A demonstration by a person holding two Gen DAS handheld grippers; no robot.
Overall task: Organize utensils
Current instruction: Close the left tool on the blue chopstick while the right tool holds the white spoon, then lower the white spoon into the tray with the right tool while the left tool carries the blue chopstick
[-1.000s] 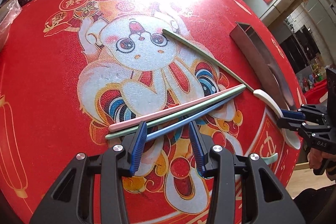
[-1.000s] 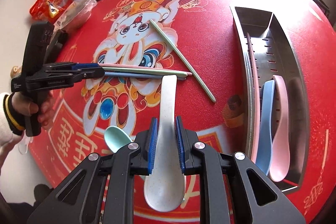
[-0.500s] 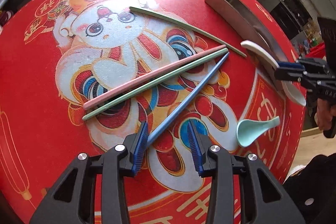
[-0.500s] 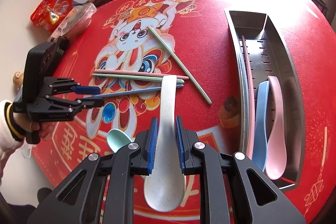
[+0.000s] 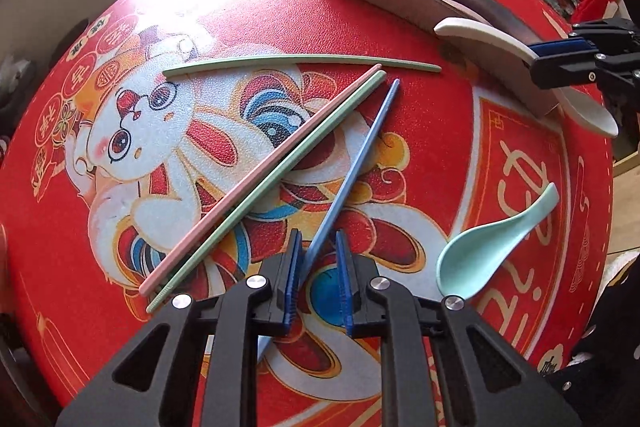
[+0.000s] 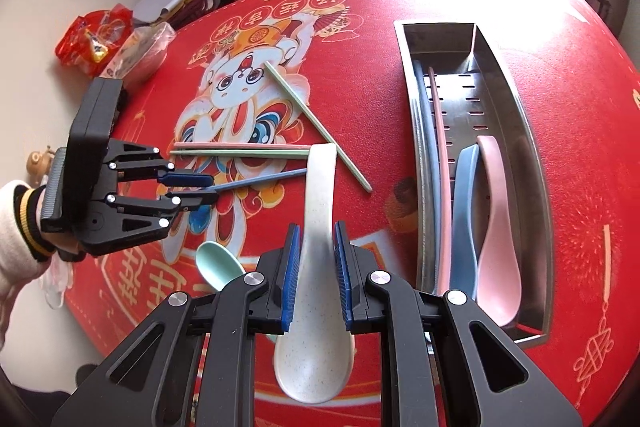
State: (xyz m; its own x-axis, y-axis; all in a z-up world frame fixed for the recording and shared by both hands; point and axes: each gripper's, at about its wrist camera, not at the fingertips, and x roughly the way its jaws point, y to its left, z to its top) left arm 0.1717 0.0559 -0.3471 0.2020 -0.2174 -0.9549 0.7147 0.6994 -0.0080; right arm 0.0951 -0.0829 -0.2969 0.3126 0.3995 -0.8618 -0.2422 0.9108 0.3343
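On the red printed table my left gripper points steeply down over the thick end of the blue chopstick; its jaws are closing with that chopstick between them, and I see the left pad against it while a gap shows on the right, so the pads are not yet pressing from both sides. Just left of it the pink chopstick and a green chopstick lie side by side, touching along their length, and a second green chopstick lies across beyond their tips. Near the table's right edge sits the mint spoon, bowl toward me. My right gripper has its jaws clamped on the neck of the white speckled spoon, with the bowl hanging below the pads and the handle pointing away. To its right stands the steel tray, which holds a pink chopstick and a blue one along its left wall, and a blue spoon beside a pink spoon. Behind the table's far left edge lies a red snack bag.
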